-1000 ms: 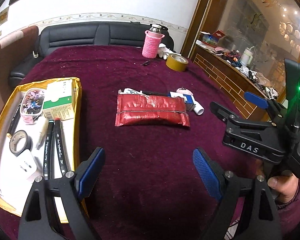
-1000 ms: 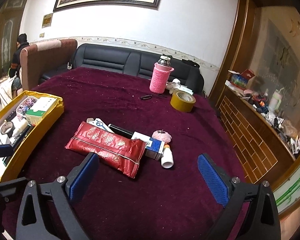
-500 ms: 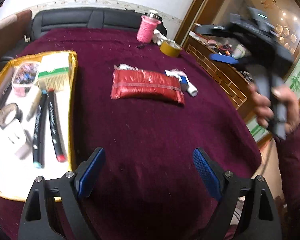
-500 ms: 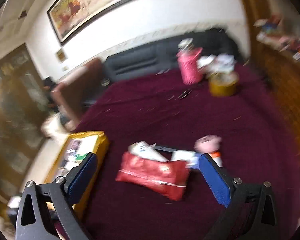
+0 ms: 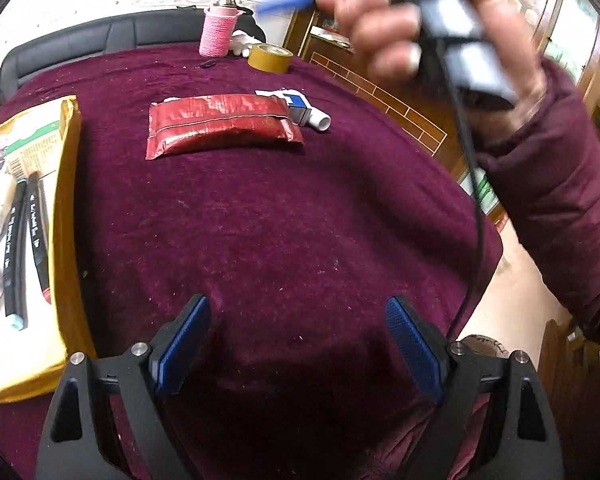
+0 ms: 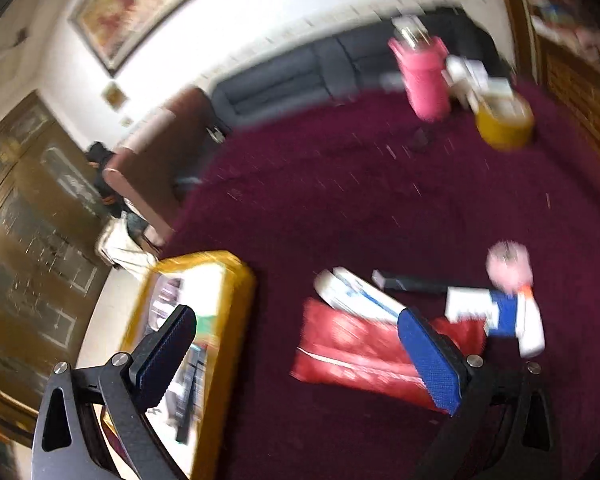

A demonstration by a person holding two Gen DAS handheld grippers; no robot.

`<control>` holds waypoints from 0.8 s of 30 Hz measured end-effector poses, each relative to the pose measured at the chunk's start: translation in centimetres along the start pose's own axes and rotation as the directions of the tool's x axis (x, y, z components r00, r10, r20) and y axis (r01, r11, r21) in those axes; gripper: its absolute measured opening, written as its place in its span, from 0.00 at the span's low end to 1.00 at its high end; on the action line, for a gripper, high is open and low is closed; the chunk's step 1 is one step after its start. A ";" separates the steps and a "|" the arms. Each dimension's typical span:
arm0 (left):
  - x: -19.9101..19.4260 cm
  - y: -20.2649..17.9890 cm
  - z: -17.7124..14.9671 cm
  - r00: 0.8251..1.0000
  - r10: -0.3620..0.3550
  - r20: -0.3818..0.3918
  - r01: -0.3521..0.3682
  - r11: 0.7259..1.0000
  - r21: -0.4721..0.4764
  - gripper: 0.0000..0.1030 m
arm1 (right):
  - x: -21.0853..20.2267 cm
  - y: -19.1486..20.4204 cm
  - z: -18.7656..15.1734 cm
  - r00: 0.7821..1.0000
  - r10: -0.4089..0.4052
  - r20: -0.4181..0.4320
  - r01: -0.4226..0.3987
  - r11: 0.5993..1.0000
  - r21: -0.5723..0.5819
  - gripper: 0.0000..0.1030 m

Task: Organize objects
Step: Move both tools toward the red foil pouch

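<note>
A red foil pouch [image 5: 220, 124] lies on the maroon tablecloth [image 5: 268, 232], with a blue-and-white box [image 5: 298, 106] and a white tube [image 5: 320, 122] at its right end. The pouch also shows in the blurred right wrist view [image 6: 364, 356], beside a pink fluffy ball [image 6: 508, 266]. A yellow tray [image 5: 66, 216] at the left holds black markers [image 5: 22, 236] and a green-and-white box. My left gripper [image 5: 298, 344] is open and empty, low over the near cloth. My right gripper [image 6: 296, 354] is open and empty, raised high above the table; its hand [image 5: 440, 28] is blurred at top right.
A pink-sleeved bottle [image 5: 218, 34] and a yellow tape roll [image 5: 270, 58] stand at the far edge, before a black sofa [image 5: 100, 40]. The table's right edge drops off toward a brick-patterned counter [image 5: 380, 96]. A cable [image 5: 474, 216] hangs from the right hand.
The right gripper has risen steeply and swung left, tilting its view. The left gripper has pulled back and tipped down, so the pouch sits farther away.
</note>
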State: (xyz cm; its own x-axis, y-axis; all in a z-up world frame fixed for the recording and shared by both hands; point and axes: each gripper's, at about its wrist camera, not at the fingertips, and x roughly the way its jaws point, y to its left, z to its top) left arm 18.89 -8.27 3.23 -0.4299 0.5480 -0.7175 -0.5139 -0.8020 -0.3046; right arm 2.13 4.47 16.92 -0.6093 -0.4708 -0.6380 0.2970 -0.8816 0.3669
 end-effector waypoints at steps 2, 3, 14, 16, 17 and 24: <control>0.1 0.5 0.1 1.000 -0.006 0.002 0.006 1.000 -0.003 0.86 | -1.3 3.0 0.3 0.996 0.000 0.088 0.007 0.996 -0.086 1.00; 0.1 1.0 0.2 1.000 -0.008 0.004 0.008 1.000 -0.013 0.86 | -1.7 4.1 0.2 0.993 -0.004 0.116 0.018 0.993 -0.118 1.00; -0.6 1.3 -0.3 0.996 -0.083 0.014 0.082 0.995 0.058 0.86 | 4.1 11.7 -2.0 1.000 -0.022 0.004 0.022 0.938 -0.347 1.00; -0.9 1.2 -0.4 0.995 -0.099 0.015 0.097 0.993 0.074 0.86 | 4.2 12.4 -2.4 1.000 -0.026 0.012 0.028 0.926 -0.377 1.00; -1.0 1.2 -0.4 0.994 -0.109 0.015 0.107 0.991 0.076 0.86 | 4.5 12.9 -3.0 0.999 -0.046 0.007 0.045 0.912 -0.408 1.00; -1.9 1.3 -1.0 0.987 -0.158 0.000 0.157 0.982 0.101 0.86 | 7.5 11.2 -6.1 0.980 -0.155 -0.122 0.089 0.900 -0.428 1.00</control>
State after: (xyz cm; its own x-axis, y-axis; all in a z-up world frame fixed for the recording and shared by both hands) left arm 19.79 -10.63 3.58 -0.3438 0.6678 -0.6601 -0.6473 -0.6778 -0.3486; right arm 5.40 -9.15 12.13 -0.5540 -0.3292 -0.7647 0.5272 -0.8496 -0.0163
